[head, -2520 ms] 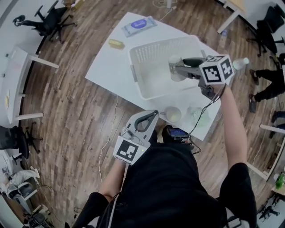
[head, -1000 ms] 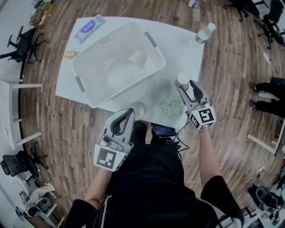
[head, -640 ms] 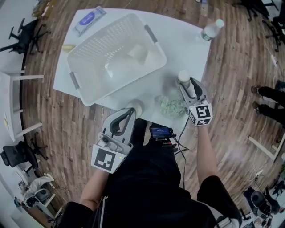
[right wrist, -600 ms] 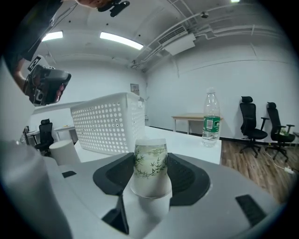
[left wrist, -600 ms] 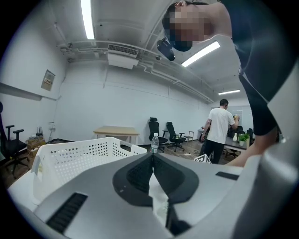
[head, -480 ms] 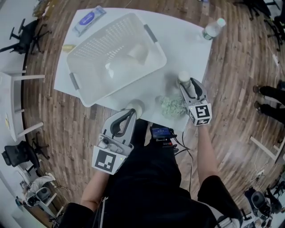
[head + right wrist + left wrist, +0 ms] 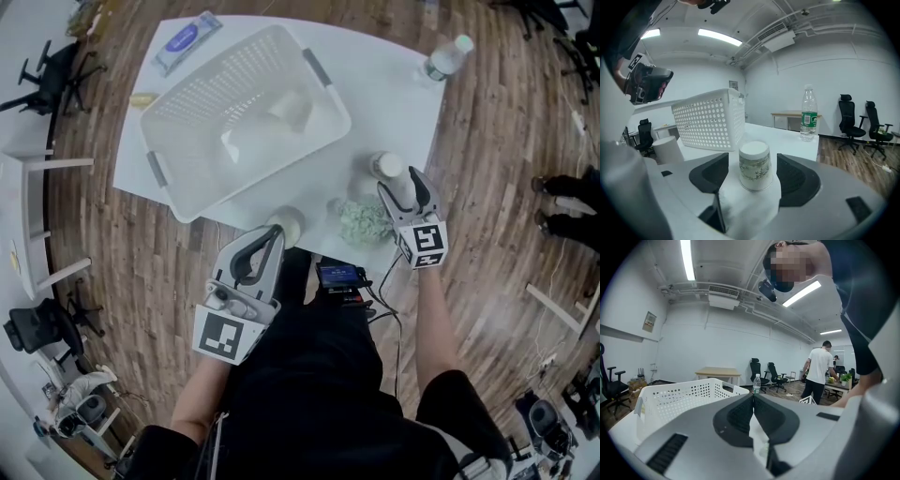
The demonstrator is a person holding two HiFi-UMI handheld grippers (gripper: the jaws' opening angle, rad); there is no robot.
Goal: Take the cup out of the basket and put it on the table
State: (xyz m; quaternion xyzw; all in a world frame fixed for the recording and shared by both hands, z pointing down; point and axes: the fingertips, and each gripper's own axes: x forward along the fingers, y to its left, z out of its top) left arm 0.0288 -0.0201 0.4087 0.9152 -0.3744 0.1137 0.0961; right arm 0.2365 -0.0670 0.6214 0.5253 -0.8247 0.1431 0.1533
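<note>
A paper cup (image 7: pixel 386 166) with a green pattern stands upside down on the white table (image 7: pixel 384 103) near its right front edge. My right gripper (image 7: pixel 403 184) is around it. Its jaws have just been opening and now stand wide, with a gap on each side of the cup (image 7: pixel 754 166). The white perforated basket (image 7: pixel 202 122) sits at the table's back left, and another white cup (image 7: pixel 292 111) lies inside it. My left gripper (image 7: pixel 272 234) hangs at the table's front edge, shut on nothing, its jaws (image 7: pixel 753 397) meeting at the tips.
A plain white cup (image 7: pixel 286 223) stands at the table's front edge, with a green-speckled thing (image 7: pixel 364 221) to its right. A water bottle (image 7: pixel 445 58) stands at the back right corner. A wipes pack (image 7: pixel 185 39) lies behind the basket. People and office chairs are around the room.
The right gripper carried the cup from over the basket to the table's right front and lowered it. Its jaws have spread, and the cup now stands free between them. The left gripper stayed put.
</note>
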